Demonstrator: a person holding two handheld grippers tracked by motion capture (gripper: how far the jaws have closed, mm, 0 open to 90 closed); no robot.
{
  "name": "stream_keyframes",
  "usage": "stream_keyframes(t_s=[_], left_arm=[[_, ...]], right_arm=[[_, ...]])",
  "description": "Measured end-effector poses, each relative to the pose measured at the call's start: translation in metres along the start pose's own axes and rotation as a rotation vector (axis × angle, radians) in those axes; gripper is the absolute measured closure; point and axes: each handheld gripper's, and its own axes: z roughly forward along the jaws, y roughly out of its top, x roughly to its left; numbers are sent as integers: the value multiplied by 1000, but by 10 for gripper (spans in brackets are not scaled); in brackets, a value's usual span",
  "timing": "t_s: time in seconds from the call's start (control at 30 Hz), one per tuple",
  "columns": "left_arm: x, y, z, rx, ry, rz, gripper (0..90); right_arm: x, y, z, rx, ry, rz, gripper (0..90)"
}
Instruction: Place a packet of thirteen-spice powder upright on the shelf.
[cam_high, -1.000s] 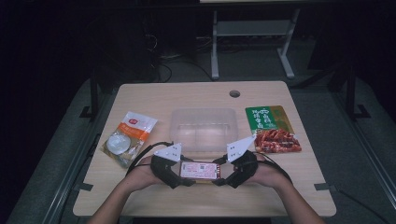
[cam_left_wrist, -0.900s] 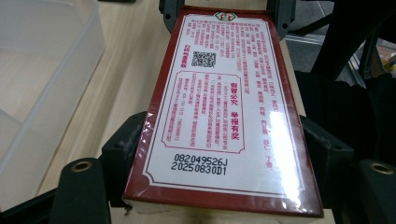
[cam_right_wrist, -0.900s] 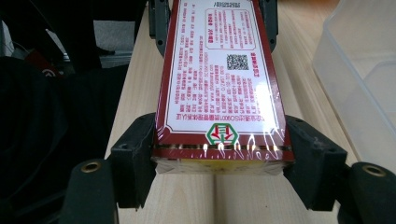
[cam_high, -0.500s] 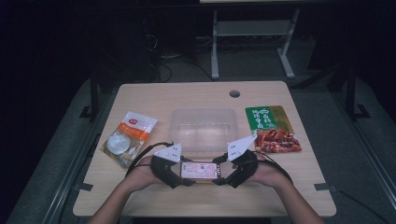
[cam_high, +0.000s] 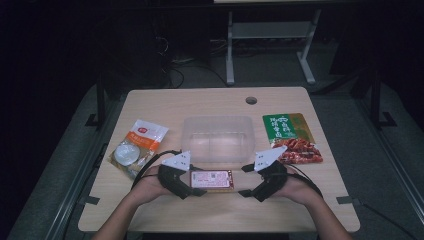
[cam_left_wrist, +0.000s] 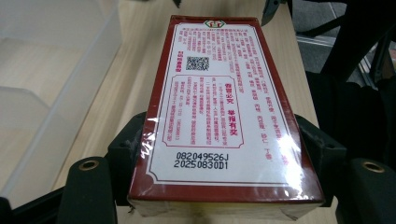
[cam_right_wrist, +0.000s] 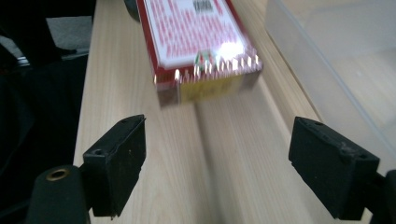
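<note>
Right gripper (cam_high: 244, 181) jaws just opened, clear of red box (cam_high: 212, 179); left gripper (cam_high: 196, 181) clamps box alone, near clear tub (cam_high: 218, 140).

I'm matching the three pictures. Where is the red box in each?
High view: red box low centre, between both grippers.
Left gripper view: centre, clamped between the fingers.
Right gripper view: top centre, beyond the open fingers.
Shared landmark: clear plastic bin beside it.

Bare table (cam_high: 215, 210) along the lower frame, open for passing. Blocked at centre by clear plastic bin (cam_high: 218, 137), at left by snack pouch (cam_high: 137, 145), at right by green packet (cam_high: 291, 136).
</note>
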Motion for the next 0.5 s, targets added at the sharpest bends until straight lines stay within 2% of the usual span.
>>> stream_keyframes(t_s=[0.07,0.1,0.17,0.27,0.3,0.33,0.4,0.5], left_arm=[[3,1,-3,-4,8,-8,313],[4,2,-4,-2,13,-12,313],[6,3,-6,1,17,-13,313],[14,9,-11,-9,33,-24,313],[14,9,-11,-9,33,-24,313],[16,12,-13,-8,42,-23,313],[23,19,-18,-18,45,-27,313],[28,25,-21,-25,53,-25,313]], right_arm=[[2,-6,-2,11,-25,11,185],[4,-11,-3,35,-70,34,199],[7,-17,-3,56,-110,80,216],[9,-28,-4,80,-133,114,215],[9,-28,-4,80,-133,114,215],[12,-35,-5,79,-142,152,207],[14,-39,-5,74,-162,168,207],[17,-43,-7,60,-158,187,196]])
